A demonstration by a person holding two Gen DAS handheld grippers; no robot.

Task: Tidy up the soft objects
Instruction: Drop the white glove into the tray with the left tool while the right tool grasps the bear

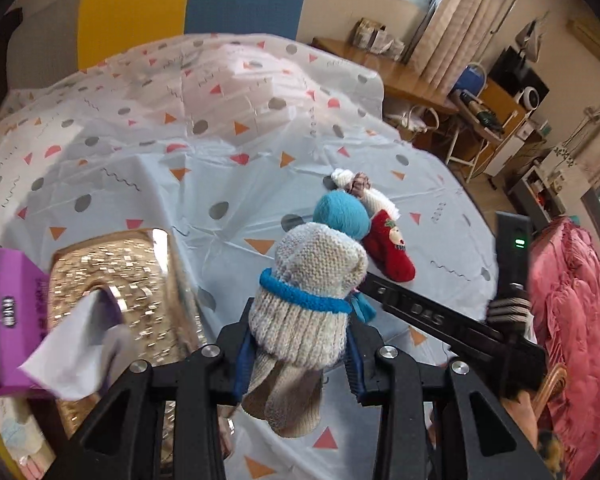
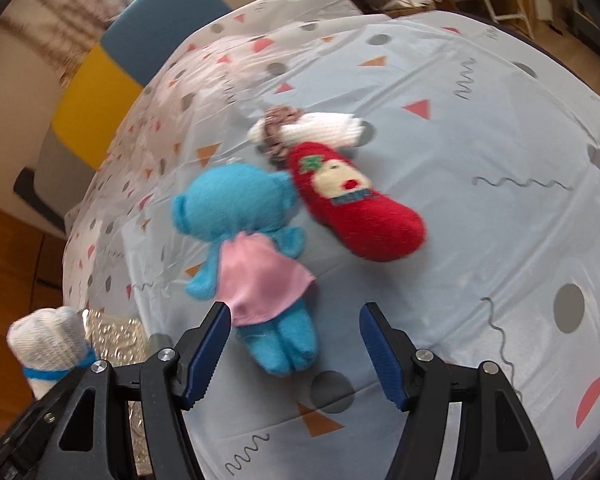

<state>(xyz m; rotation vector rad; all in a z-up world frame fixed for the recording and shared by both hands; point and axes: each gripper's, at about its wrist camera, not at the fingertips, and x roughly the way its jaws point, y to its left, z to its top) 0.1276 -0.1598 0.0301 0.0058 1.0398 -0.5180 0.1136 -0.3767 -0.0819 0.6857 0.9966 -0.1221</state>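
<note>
My left gripper (image 1: 298, 354) is shut on a beige knitted toy with a blue scarf (image 1: 304, 300) and holds it above the table. The toy also shows at the lower left of the right wrist view (image 2: 50, 350). A blue plush doll in a pink dress (image 2: 248, 248) lies on the tablecloth; its blue head (image 1: 342, 214) peeks behind the knitted toy. A red Christmas stocking (image 2: 356, 204) with a white cuff lies beside the doll, also in the left wrist view (image 1: 392, 246). My right gripper (image 2: 296, 350) is open just above the doll's legs.
A gold sequin container (image 1: 128, 292) stands at the left, with a purple tissue box (image 1: 12, 312) beside it. The patterned tablecloth (image 2: 480, 128) covers the round table. A blue and yellow chair (image 1: 188, 4) stands behind. Pink bedding (image 1: 572, 320) is at the right.
</note>
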